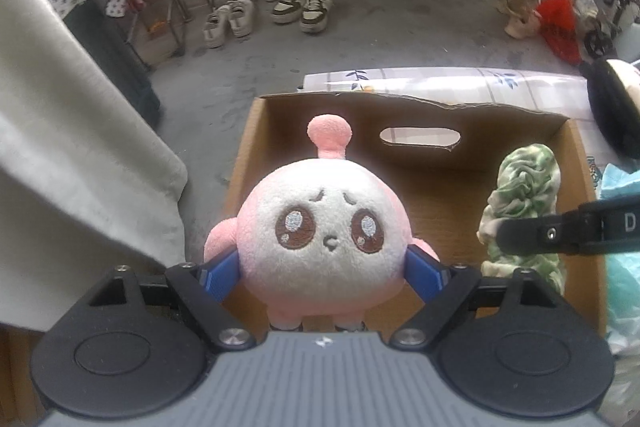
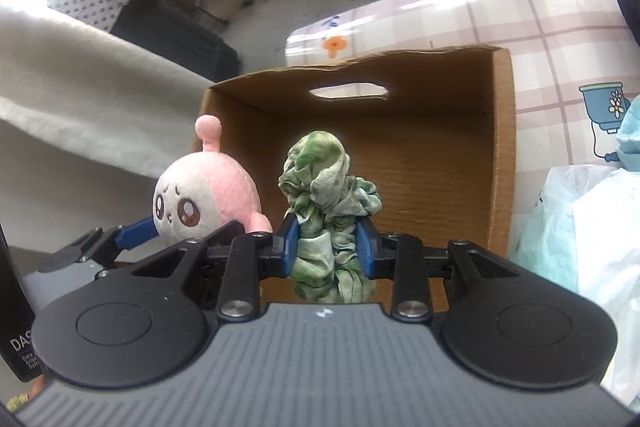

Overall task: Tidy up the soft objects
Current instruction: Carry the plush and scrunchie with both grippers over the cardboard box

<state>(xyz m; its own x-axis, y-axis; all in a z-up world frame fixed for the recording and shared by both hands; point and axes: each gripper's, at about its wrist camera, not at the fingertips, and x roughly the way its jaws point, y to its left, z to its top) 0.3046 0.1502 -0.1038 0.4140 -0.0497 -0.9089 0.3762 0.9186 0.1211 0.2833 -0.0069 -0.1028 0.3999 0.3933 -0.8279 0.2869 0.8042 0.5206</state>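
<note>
My left claw (image 1: 322, 273) grips a pink plush (image 1: 320, 227): the blue pads (image 1: 218, 279) press its round sides, jaws spread wide around the body. The plush faces my camera, brown stitched eyes and a small frown, its pink knob pointing away from me. Below and beyond it sits an open cardboard box (image 1: 440, 115) with a hand slot cut in its far wall; the plush hangs over the box's left part, above the floor of it, and I cannot tell whether it touches the cardboard.

My right claw (image 2: 328, 247) is closed narrow on a green scrunchie (image 2: 326, 187), pads (image 2: 290, 243) squeezing its middle so that cloth bunches above and below them. It is over the same box (image 2: 502, 147), just right of the plush (image 2: 204, 195) and apart from it.

Writing is scant. On the right claw's black finger, seen from my left side, one white letter "D" shows (image 1: 630, 223). At the left edge of the right view a black label (image 2: 18, 347) reads "DAS", with smaller lines under it too cut off to read.

The box stands on a checked tablecloth (image 2: 560, 39) printed with flowers and a blue pot. Right of my claws lie plastic bags (image 2: 592, 247); a black plush (image 1: 612, 107) is at the far right. Shoes (image 1: 302, 3) stand on the floor beyond.
</note>
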